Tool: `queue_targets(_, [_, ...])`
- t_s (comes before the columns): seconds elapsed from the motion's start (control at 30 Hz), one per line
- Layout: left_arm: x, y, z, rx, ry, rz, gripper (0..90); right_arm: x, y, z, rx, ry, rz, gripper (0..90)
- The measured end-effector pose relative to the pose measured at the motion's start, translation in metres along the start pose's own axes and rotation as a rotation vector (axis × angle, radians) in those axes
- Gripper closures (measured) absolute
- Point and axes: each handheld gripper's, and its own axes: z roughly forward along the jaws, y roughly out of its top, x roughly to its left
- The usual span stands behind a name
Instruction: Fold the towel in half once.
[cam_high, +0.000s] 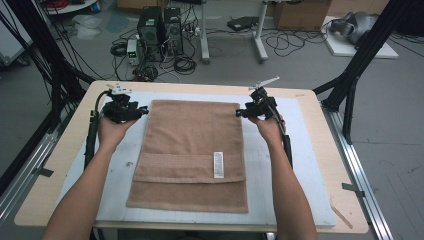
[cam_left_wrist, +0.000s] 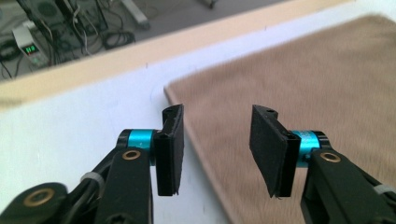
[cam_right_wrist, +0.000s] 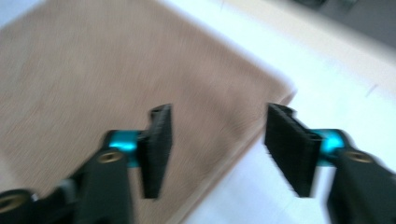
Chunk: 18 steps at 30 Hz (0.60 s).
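So the brown towel (cam_high: 192, 150) is lying flat on the white mat (cam_high: 300, 150) that covers the worktop (cam_high: 65, 150), pretty much centred. The near part looks folded over already, there's a band across it with a little white label (cam_high: 218, 164) showing, and the far half is a single flat layer running out to the two far corners.

Both grippers sit at those far corners. The left gripper (cam_high: 137, 111) hangs just off the far left corner, and in the left gripper view (cam_left_wrist: 217, 149) its jaws stand apart with nothing between them, the towel's edge running right underneath the gap. Same deal for the right gripper (cam_high: 241, 113): in the right gripper view (cam_right_wrist: 217, 149) the jaws are spread wide over the far right corner, nothing pinched. That view is a bit blurry, but the gap is obvious.

Handling-wise, I'd guess terry cloth: light, totally floppy, grippy rather than slick, nothing to break. It'll sag and drag if you lift from one point, so take both corners at once and keep them level. Pinch right at the corners, with one jaw slid under the edge, otherwise you just squash the pile against the mat. Extra layers near the fold will feel thicker.
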Motion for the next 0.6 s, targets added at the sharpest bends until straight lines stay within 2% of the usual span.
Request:
queue_targets(0.07, [-0.002, -0.012, -0.002, 0.019, -0.019, 0.012, 53.3, 0.008, -0.007, -0.003, -0.038, 0.009, -0.024, 40.6])
queue_targets(0.17, [-0.007, -0.024, -0.007, 0.042, -0.059, 0.030, 50.1, 0.023, -0.014, -0.008, -0.032, 0.033, -0.052, 38.5])
queue_targets(0.2, [-0.010, -0.027, -0.009, 0.033, -0.070, 0.036, 49.3, 0.028, -0.016, -0.010, -0.037, 0.039, -0.071, 37.9])
queue_targets(0.27, [-0.016, -0.032, -0.014, 0.027, -0.097, 0.045, 48.2, 0.038, -0.017, -0.014, -0.005, 0.056, -0.092, 34.5])
queue_targets(0.3, [-0.018, -0.035, -0.017, 0.028, -0.104, 0.062, 46.8, 0.043, -0.017, -0.016, -0.011, 0.059, -0.108, 35.0])
queue_targets(0.37, [-0.024, -0.040, -0.024, 0.015, -0.122, 0.079, 46.1, 0.055, -0.022, -0.023, -0.068, 0.070, -0.139, 37.0])
queue_targets(0.43, [-0.028, -0.045, -0.030, 0.002, -0.143, 0.086, 44.7, 0.062, -0.029, -0.026, -0.077, 0.071, -0.148, 36.4])
queue_targets(0.53, [-0.036, -0.053, -0.036, 0.010, -0.172, 0.124, 44.2, 0.070, -0.044, -0.030, -0.087, 0.067, -0.177, 36.2])
queue_targets(0.6, [-0.042, -0.057, -0.040, 0.005, -0.181, 0.146, 42.5, 0.074, -0.056, -0.033, -0.097, 0.082, -0.177, 36.2])
